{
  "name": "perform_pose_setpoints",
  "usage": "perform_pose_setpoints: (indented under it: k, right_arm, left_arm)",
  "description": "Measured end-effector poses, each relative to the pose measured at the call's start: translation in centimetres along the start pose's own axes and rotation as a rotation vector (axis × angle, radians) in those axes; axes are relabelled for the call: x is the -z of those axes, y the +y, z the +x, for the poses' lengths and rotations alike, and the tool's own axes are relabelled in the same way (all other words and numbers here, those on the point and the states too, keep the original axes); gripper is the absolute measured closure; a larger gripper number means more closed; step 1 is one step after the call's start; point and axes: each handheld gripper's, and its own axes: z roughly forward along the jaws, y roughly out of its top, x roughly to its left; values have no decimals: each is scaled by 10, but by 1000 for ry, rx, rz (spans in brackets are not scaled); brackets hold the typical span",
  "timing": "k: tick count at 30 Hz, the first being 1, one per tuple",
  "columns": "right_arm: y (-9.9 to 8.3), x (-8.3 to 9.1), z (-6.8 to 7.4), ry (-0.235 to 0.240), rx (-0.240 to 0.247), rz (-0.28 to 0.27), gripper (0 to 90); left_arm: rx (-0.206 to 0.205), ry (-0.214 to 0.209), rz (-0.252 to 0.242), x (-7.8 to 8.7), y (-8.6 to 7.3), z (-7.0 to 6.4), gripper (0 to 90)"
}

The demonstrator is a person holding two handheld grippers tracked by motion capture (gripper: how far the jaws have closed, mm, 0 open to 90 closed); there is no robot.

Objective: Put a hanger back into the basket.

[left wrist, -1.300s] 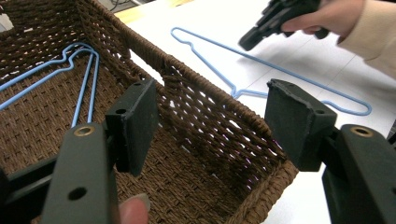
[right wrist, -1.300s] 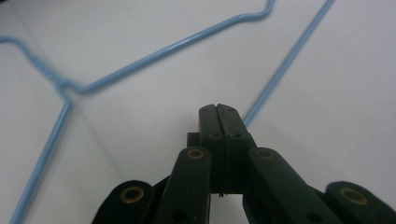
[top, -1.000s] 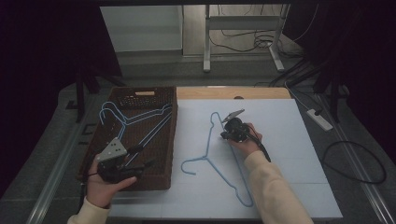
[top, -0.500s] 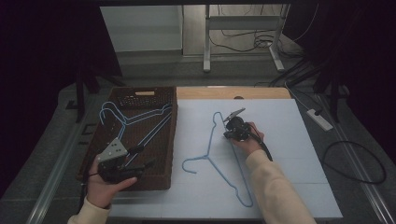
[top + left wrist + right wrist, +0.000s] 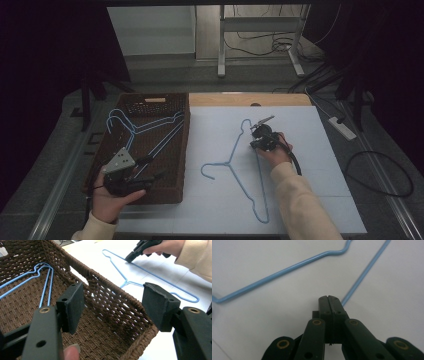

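A blue wire hanger (image 5: 235,165) lies flat on the white table sheet (image 5: 310,170). My right gripper (image 5: 255,146) points down at its long right-hand wire and is shut on it; in the right gripper view the jaws (image 5: 329,298) are pressed together where the hanger's wire (image 5: 362,273) runs in. The left gripper view shows that same gripper (image 5: 128,259) on the hanger (image 5: 150,271). My left gripper (image 5: 152,168) hovers open over the near right corner of a brown wicker basket (image 5: 185,150), its pads (image 5: 72,302) wide apart and holding nothing. Two more blue hangers (image 5: 145,132) lie in the basket.
The basket's woven wall (image 5: 112,282) stands right in front of the left jaws, with the blue hangers (image 5: 42,272) farther inside. A bare wooden strip (image 5: 250,99) borders the table's far edge. A power strip (image 5: 342,127) and cables lie on the floor to the right.
The right gripper has shifted slightly to the right, and the hanger on the sheet has slid that way with it. The left gripper has stayed in place over the basket.
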Motion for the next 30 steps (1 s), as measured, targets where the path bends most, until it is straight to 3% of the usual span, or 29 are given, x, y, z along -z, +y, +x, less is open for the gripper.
perform_pose_setpoints:
  k: [9, 12, 16, 24, 30]
  right_arm:
    - [-24, 16, -5, -4, -3, 6, 900]
    - [-28, 19, -2, -33, 10, 27, 900]
    - [-37, 25, -6, -61, -21, 47, 900]
    - [-63, 41, -17, -64, -92, 35, 900]
    - [-93, 58, -21, -69, -140, 19, 900]
  left_arm:
    - [0, -4, 2, -2, 0, -1, 346]
    - [0, -2, 3, -2, 0, -1, 346]
    - [2, -1, -1, 0, 0, -1, 346]
    - [2, -3, 0, -1, 0, -2, 346]
    - [4, -1, -4, 0, 1, -2, 346]
